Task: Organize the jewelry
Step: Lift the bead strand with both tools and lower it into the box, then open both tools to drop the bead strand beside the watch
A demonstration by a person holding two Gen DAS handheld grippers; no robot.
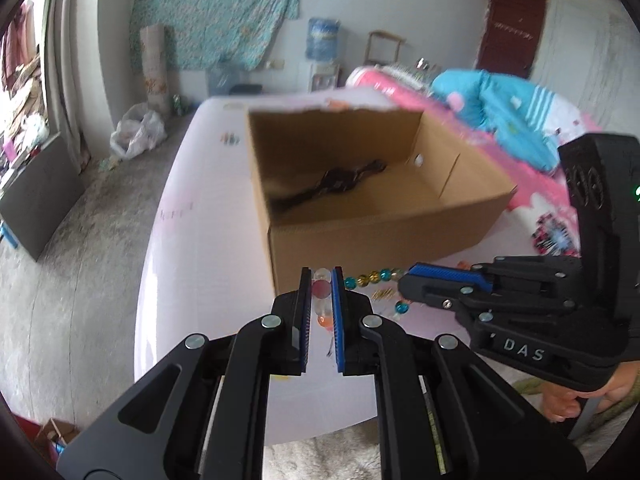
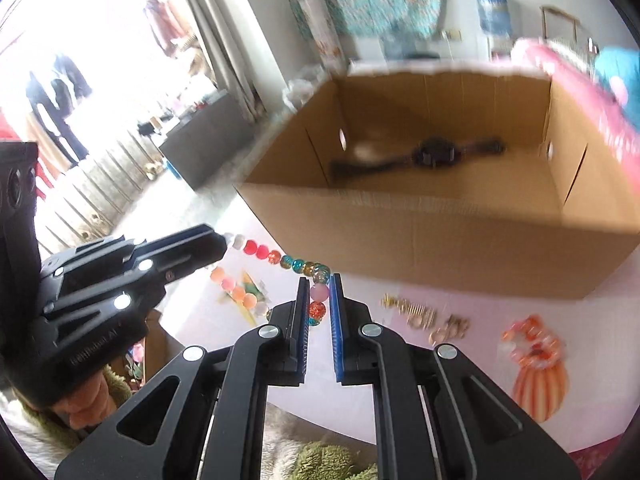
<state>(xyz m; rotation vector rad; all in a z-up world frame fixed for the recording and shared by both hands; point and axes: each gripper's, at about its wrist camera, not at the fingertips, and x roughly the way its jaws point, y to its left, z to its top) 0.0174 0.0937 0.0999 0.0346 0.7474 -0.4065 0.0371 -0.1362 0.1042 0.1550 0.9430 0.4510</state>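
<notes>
A string of coloured glass beads [image 2: 280, 259] hangs stretched between my two grippers, just in front of an open cardboard box [image 1: 384, 232]. My left gripper [image 1: 322, 280] is shut on its clear and pink end beads. My right gripper [image 2: 320, 284] is shut on the other end. In the left wrist view the bead string [image 1: 370, 278] runs right to the right gripper [image 1: 404, 284]. In the right wrist view the left gripper [image 2: 224, 244] is at left. A dark piece of jewelry [image 1: 340, 182] lies inside the box; it also shows in the right wrist view [image 2: 432, 156].
On the pale pink table [image 2: 360, 360] lie gold earrings [image 2: 412, 312], an orange and white bead bracelet [image 2: 532, 344] and a peach bead strand [image 2: 236, 288]. The cardboard box [image 2: 460, 248] fills the table's back. A bed with pink and blue bedding [image 1: 500, 112] stands right.
</notes>
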